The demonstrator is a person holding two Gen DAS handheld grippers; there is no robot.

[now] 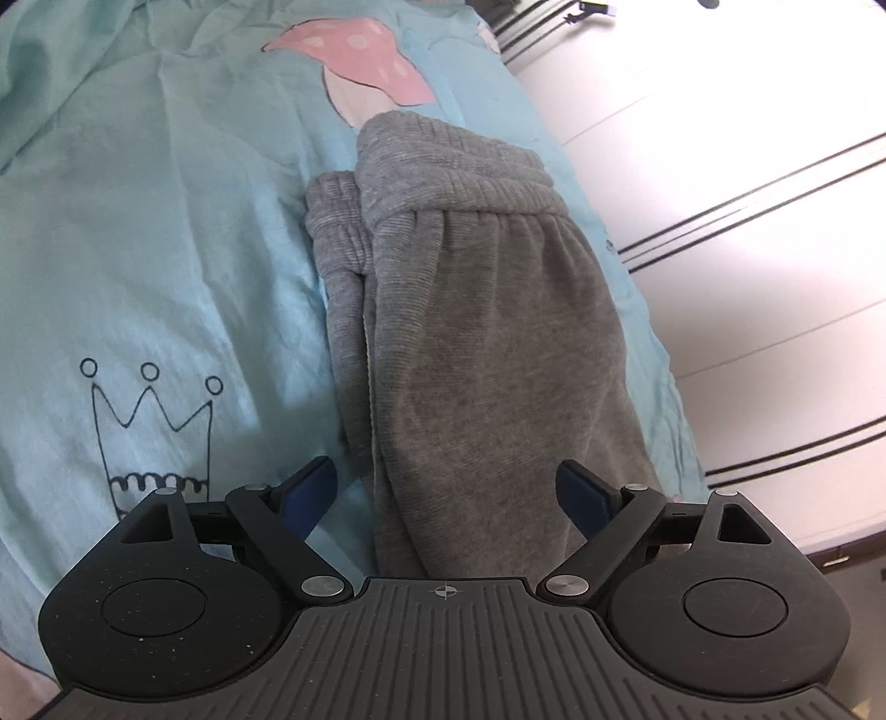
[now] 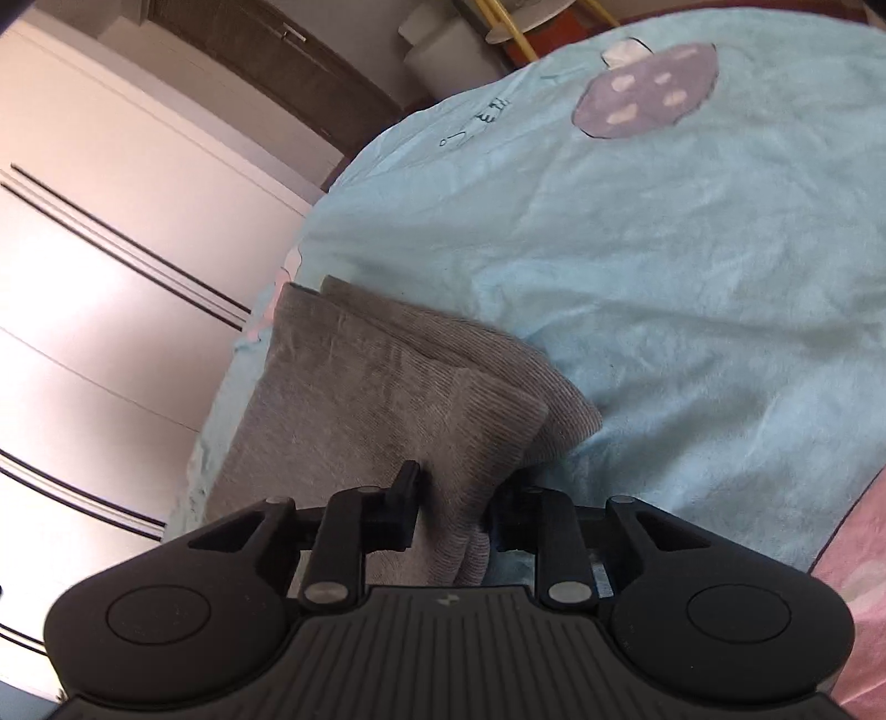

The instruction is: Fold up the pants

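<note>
Item: grey sweatpants (image 1: 470,310), ribbed knit, lying folded lengthwise on a pale blue bedsheet (image 1: 166,221), close along the sheet's edge next to the white wardrobe doors (image 1: 747,138).

Long axis: in the left wrist view the pants run straight away from the left gripper (image 1: 446,493), the gathered cuffs (image 1: 443,183) at the far end, just short of the pink mushroom print (image 1: 360,50). The near end passes between and under the spread fingers.

Left gripper: spread wide, blue pads on either side of the cloth and clear of it; nothing pinched.

Right gripper (image 2: 453,507): drawn in on a bunched fold of the grey fabric at its own end of the pants, cloth standing up between the two fingers. The far end (image 2: 310,299) in this view lies toward the wardrobe side of the sheet.

Relation governing the next move, as judged: the two grippers sit at opposite ends of one long strip. The right gripper already has its end; the left sits over its end but has not closed. A fold end to end would carry one end along the long axis toward the other.

Risk, as judged: layers may slip apart if only the upper one is caught.
</note>
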